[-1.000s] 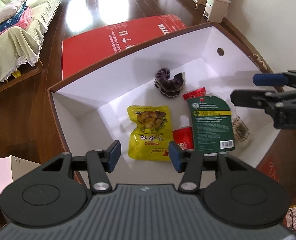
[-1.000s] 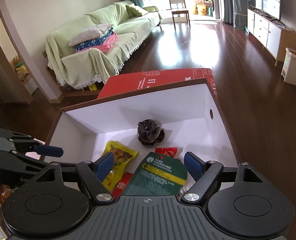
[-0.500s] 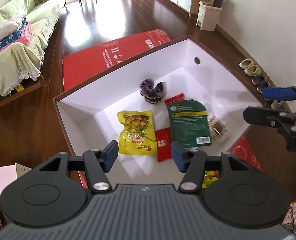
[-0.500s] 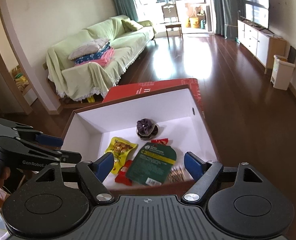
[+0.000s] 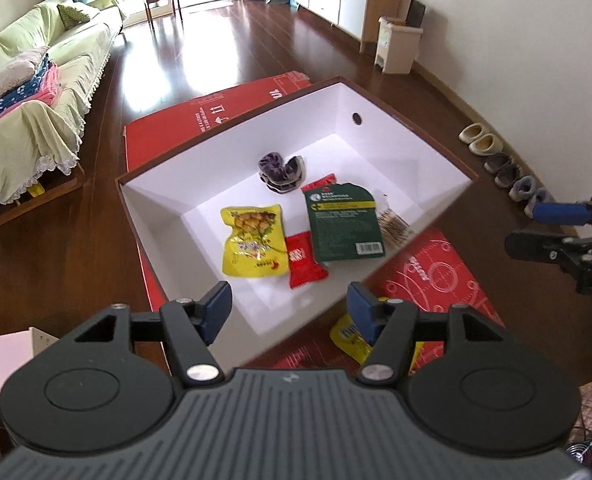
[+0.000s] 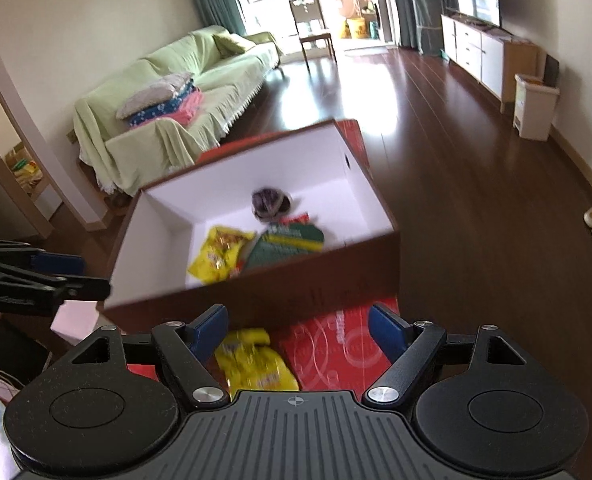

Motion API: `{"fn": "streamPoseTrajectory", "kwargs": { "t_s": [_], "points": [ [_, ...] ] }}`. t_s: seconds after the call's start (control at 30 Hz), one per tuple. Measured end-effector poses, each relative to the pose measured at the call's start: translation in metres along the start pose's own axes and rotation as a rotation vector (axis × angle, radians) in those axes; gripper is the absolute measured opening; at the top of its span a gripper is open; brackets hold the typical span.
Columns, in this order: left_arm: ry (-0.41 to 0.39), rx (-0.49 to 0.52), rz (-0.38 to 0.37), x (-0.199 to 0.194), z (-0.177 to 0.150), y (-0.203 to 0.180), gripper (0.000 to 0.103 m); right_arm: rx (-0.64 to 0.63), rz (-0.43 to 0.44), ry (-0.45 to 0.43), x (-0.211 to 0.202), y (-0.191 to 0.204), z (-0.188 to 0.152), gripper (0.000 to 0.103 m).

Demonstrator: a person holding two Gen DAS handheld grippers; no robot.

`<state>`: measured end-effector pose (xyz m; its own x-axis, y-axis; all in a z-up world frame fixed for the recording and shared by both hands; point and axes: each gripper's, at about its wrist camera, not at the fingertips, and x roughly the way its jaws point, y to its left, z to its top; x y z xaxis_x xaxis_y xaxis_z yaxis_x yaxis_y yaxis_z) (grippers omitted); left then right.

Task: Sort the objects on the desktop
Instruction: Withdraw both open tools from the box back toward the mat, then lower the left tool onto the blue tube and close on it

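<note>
Both grippers hang above and in front of the box (image 5: pixel 396 120), clear of its rim. The left gripper (image 5: pixel 290 312) holds nothing; its jaws have just been opening and now stand moderately wide, with only the box floor and near wall showing between them. The right gripper (image 6: pixel 298 332) is also empty, jaws spread wide.

Sorted items lie on the white box floor: a yellow pouch (image 5: pixel 254 242), a red sachet (image 5: pixel 302 258) beside it, a green pouch (image 5: pixel 342 222) lapping over a second red pack, a purple scrunchie (image 5: pixel 282 166) toward the far wall, and a clear pack of sticks (image 5: pixel 392 222) at the green pouch's right edge.

The likely next item is the yellow packet (image 6: pixel 254 360) — it lies outside the box on the red mat (image 6: pixel 336 356), just in front of the near wall and almost directly below the right gripper. The left wrist view shows only a corner of it behind the left gripper's right finger.

Procedure, as judged:
- Use the right gripper; it sits closer and is already wide enough.
- Descend steeply and straddle the packet across its narrow width.
- The film looks thin and slippery — pinch a raised edge or fold, not the flat face.
- Lift above the box wall before moving forward, or the packet may catch the rim.
- Keep the left gripper off to the side to avoid a clash.
</note>
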<state>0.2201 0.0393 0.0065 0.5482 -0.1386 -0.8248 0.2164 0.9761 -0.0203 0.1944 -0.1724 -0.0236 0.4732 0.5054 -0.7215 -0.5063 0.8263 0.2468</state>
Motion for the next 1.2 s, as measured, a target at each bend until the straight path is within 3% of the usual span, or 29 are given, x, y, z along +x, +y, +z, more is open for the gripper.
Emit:
{"fn": "streamPoseTrajectory", "kwargs": {
  "t_s": [0.2, 0.53, 0.83, 1.03, 1.13, 1.2],
  "points": [
    [-0.013, 0.058, -0.062, -0.014, -0.046, -0.005, 0.061, 0.039, -0.004, 0.045, -0.008, -0.006, -0.027, 0.08],
    [0.083, 0.292, -0.166, 0.002, -0.112, -0.039, 0.06, 0.078, -0.018, 0.083, -0.015, -0.014, -0.046, 0.08],
    [0.111, 0.44, -0.257, 0.04, -0.129, -0.065, 0.056, 0.13, -0.052, 0.116, -0.024, -0.029, -0.061, 0.08],
    [0.146, 0.505, -0.274, 0.07, -0.132, -0.077, 0.051, 0.155, -0.067, 0.136, -0.027, -0.035, -0.065, 0.08],
    [0.168, 0.519, -0.271, 0.083, -0.134, -0.081, 0.047, 0.153, -0.067, 0.143, -0.025, -0.034, -0.065, 0.08],
    [0.182, 0.521, -0.271, 0.09, -0.136, -0.082, 0.036, 0.15, -0.067, 0.149, -0.023, -0.033, -0.064, 0.08]
  ]
}}
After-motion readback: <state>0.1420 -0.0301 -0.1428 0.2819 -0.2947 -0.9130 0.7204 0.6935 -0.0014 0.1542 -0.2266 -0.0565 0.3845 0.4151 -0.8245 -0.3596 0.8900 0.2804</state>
